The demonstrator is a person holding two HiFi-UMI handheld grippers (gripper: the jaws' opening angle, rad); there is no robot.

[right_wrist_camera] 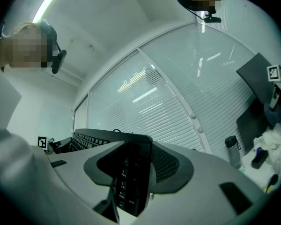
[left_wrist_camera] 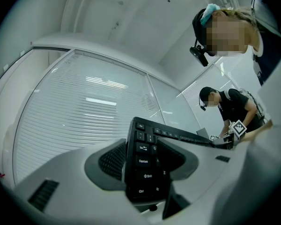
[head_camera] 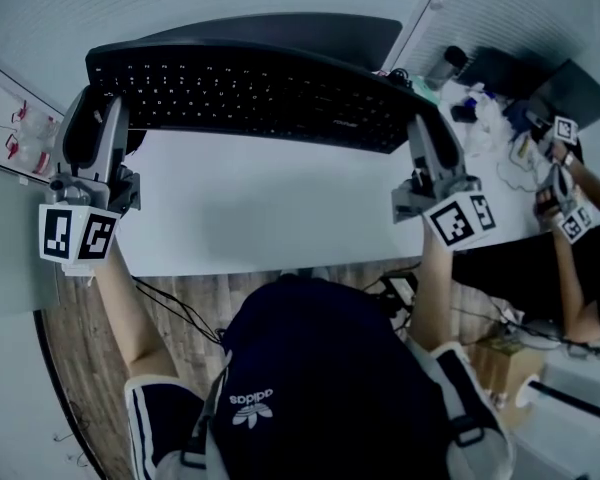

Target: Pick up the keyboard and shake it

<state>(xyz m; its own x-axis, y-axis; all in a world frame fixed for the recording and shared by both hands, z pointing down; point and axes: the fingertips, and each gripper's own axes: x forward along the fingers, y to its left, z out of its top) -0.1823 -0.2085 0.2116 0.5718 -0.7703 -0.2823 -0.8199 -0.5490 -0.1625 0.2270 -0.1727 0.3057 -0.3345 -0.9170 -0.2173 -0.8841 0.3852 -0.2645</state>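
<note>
We have the keyboard [head_camera: 250, 93] lifted clear above the desk [head_camera: 270, 208], spanning its far half from side to side. The left tongs [head_camera: 96, 118] are clamped on its left end. There the pads [left_wrist_camera: 110, 161] press the keyed face and the underside around the Ctrl, Shift and Caps keys. The right tongs [head_camera: 432, 146] are closed the same way on the number-pad end. Neither pair is closed far, because the keyboard's body fills the gap between the jaws.

The lift looks done to us, so the shake is the step in hand. To do it well, we should move both hands together in short, matched strokes up and down over the desk. That way neither end twists against the other or levers out of its grip. Each hold is only a narrow bite at the very end of a long board, so we would keep the clamping firm and the strokes modest. We would also stay over the desk's bare white top, so a slip means only a short drop.

The keyboard is a black, full-size board with white legends. It is slim and rigid, and we see no sag between the two grips. We cannot tell whether a cable trails from it.
</note>
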